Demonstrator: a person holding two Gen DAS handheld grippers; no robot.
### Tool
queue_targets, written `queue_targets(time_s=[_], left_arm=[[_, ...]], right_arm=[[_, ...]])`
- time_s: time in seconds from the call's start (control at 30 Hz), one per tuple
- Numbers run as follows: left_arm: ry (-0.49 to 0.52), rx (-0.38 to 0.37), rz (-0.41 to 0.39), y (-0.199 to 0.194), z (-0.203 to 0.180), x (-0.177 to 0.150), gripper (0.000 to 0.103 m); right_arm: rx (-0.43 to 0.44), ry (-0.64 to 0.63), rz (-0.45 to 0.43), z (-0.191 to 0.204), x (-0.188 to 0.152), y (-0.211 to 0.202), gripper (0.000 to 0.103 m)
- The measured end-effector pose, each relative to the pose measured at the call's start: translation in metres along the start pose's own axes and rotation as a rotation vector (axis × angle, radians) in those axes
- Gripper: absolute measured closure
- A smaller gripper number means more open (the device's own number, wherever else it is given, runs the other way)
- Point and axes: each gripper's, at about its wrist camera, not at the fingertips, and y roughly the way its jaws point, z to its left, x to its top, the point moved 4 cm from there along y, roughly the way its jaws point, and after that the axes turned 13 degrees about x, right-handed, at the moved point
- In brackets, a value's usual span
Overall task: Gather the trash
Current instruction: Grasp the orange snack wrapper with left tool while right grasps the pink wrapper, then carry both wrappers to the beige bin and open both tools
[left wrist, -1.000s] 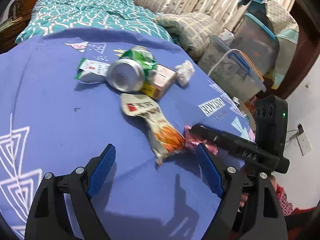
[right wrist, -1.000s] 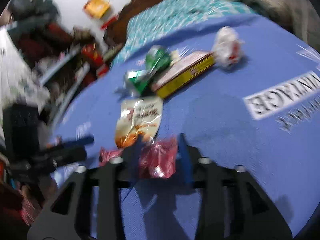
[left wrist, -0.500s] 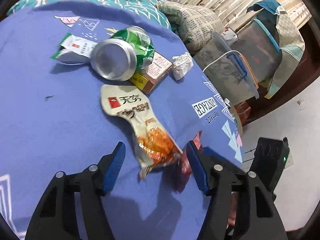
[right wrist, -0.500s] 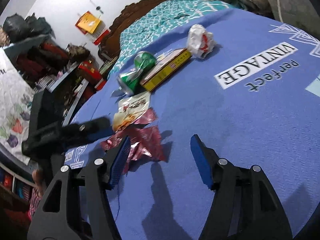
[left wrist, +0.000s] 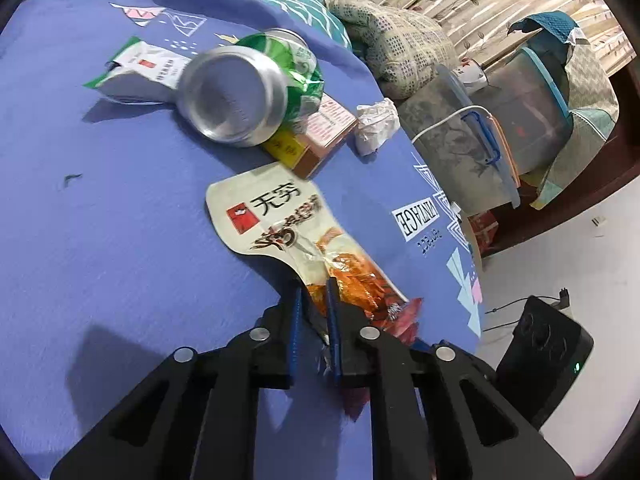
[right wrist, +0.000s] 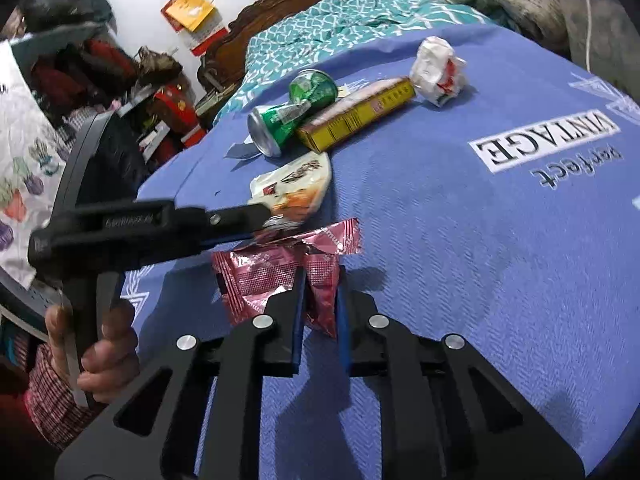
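Trash lies on a blue cloth (left wrist: 120, 240). My left gripper (left wrist: 314, 292) is shut on the near end of a cream and orange snack wrapper (left wrist: 280, 224), also in the right wrist view (right wrist: 298, 184). My right gripper (right wrist: 320, 276) is shut on a crumpled red foil wrapper (right wrist: 276, 268), whose edge shows beside the left gripper (left wrist: 404, 316). Further off lie a crushed green can (left wrist: 244, 96) (right wrist: 288, 116), a yellow box (left wrist: 312, 140) (right wrist: 356, 116), a white and green packet (left wrist: 140, 68) and a crumpled white wrapper (left wrist: 376, 124) (right wrist: 438, 70).
The cloth's edge (left wrist: 460, 248) drops off at the right, with storage tubs (left wrist: 520, 112) and a black device (left wrist: 544, 356) beyond. A teal bedspread (right wrist: 352, 20) lies behind the trash. Cluttered shelves (right wrist: 80, 80) stand at the left in the right wrist view.
Both grippers were open half a second ago. The left has moved forward and shut on the snack wrapper. The right has shut on the red foil wrapper.
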Motion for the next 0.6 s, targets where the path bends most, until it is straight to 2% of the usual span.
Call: queue_targets(time_s=[0.17, 0.33, 0.47, 0.6], left_arm=[[-0.001, 0.005, -0.019, -0.015, 0.010, -0.016, 0.098], [0.002, 0.003, -0.019, -0.026, 0.016, -0.030, 0.099], [0.045, -0.009, 0.000, -0.020, -0.001, -0.036, 0.099], [0.120, -0.029, 0.040, 0.000, -0.036, -0.039, 0.099]], right_arm=[[-0.038, 0.036, -0.055, -0.015, -0.005, -0.023, 0.089], [-0.076, 0.143, -0.141, -0.051, -0.004, -0.059, 0.089], [-0.111, 0.212, -0.212, -0.078, -0.003, -0.088, 0.089], [-0.140, 0.260, -0.279, -0.095, -0.004, -0.118, 0.089]])
